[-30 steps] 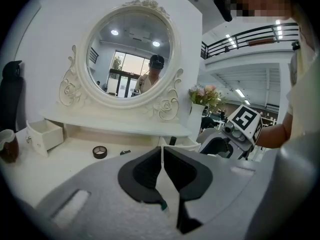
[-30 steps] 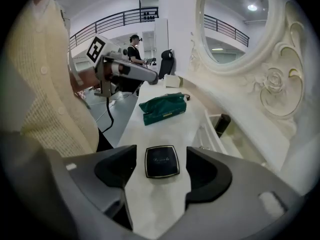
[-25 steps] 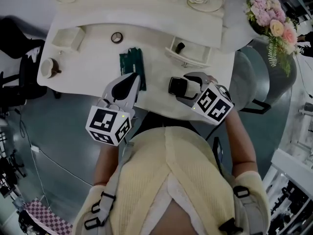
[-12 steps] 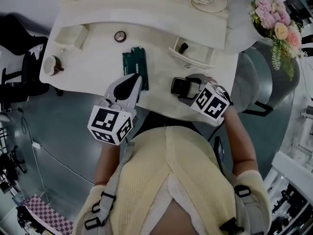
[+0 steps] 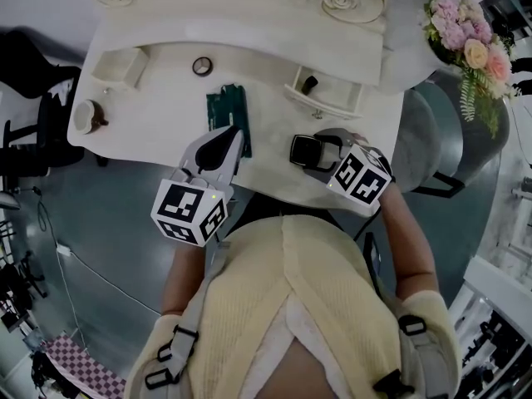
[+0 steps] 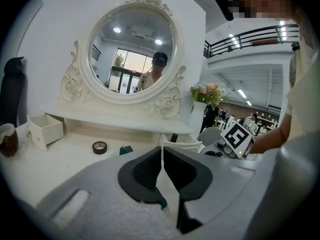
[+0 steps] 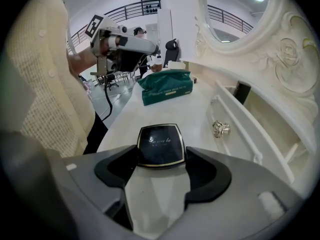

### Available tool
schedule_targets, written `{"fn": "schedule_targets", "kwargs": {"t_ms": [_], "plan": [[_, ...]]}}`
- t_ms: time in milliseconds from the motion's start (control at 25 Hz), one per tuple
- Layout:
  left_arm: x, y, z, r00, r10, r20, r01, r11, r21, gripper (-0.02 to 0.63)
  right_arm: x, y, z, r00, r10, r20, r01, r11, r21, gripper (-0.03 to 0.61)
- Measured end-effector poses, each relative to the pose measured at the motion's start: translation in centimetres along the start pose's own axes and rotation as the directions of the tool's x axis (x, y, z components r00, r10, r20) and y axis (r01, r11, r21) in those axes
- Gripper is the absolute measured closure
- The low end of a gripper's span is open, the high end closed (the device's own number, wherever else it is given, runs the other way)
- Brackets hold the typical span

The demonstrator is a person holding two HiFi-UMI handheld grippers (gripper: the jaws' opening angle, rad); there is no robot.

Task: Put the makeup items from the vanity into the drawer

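white vanity [image 5: 166, 106] with carved scroll trim stands against a plain white wall [image 6: 45, 34]. round mirror [image 6: 132, 49] in an ornate white frame sits on top; it reflects big windows [image 6: 131, 64] and two round ceiling lights [image 6: 116, 30]. floor [image 5: 100, 214] is grey and glossy, with a pink checkered mat [image 5: 71, 360] at the lower left corner. dark chair [image 5: 29, 65] left of the vanity, grey padded chair [image 5: 428, 135] right of it. pink flowers [image 5: 465, 36] in a white vase [image 6: 197, 121] at the vanity's right end. upper level with black railing [image 6: 250, 36] behind, strip lights [image 6: 244, 93] below it. bright, even indoor light.
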State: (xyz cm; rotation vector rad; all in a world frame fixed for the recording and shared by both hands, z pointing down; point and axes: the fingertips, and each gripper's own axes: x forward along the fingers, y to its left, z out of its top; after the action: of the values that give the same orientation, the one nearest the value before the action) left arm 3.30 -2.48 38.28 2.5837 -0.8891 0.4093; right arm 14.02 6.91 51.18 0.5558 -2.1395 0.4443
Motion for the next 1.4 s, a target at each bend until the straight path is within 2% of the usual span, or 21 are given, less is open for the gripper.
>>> {"fn": "schedule_targets", "kwargs": {"t_ms": [360, 560, 760, 880, 1200, 1320, 1400], "plan": [[0.6, 0.1, 0.4, 1.0, -0.019, 0.008, 0.019, 1.0, 0.002, 0.604, -1.6, 0.2, 0.7, 0.998, -0.039, 0.049, 0.038, 0.999, 0.019, 0.276], [1.2, -0.3, 1.1, 0.999, -0.045, 0.022, 0.045, 0.999, 0.011, 0.606, -5.0, -0.2, 2.1, 0.991, -0.113, 0.071, 0.113, 0.994, -0.005, 0.279], [1.9, -1.0, 1.8, 0.996, -0.078, 0.032, 0.078, 0.997, 0.024, 0.606, -7.9, -1.2, 3.8, 0.97, -0.209, 0.122, 0.213, 0.977, -0.017, 0.284], [2.3, -1.3, 2.4, 0.995, -0.093, 0.044, 0.091, 0.995, 0.033, 0.606, -9.7, -2.1, 5.7, 0.949, -0.254, 0.184, 0.26, 0.966, -0.006, 0.284], [4.5, -1.9, 4.6, 0.994, -0.09, 0.063, 0.085, 0.994, 0.071, 0.607, -12.6, -5.4, 6.1, 0.907, -0.34, 0.247, 0.32, 0.94, 0.12, 0.284], [5.4, -2.5, 5.5, 0.994, -0.092, 0.062, 0.086, 0.992, 0.089, 0.607, -13.2, -6.9, 5.5, 0.896, -0.368, 0.248, 0.323, 0.924, 0.204, 0.284], [6.1, -2.7, 6.3, 0.993, -0.098, 0.07, 0.09, 0.99, 0.111, 0.606, -13.7, -8.2, 5.1, 0.884, -0.393, 0.254, 0.319, 0.903, 0.289, 0.284]]}}
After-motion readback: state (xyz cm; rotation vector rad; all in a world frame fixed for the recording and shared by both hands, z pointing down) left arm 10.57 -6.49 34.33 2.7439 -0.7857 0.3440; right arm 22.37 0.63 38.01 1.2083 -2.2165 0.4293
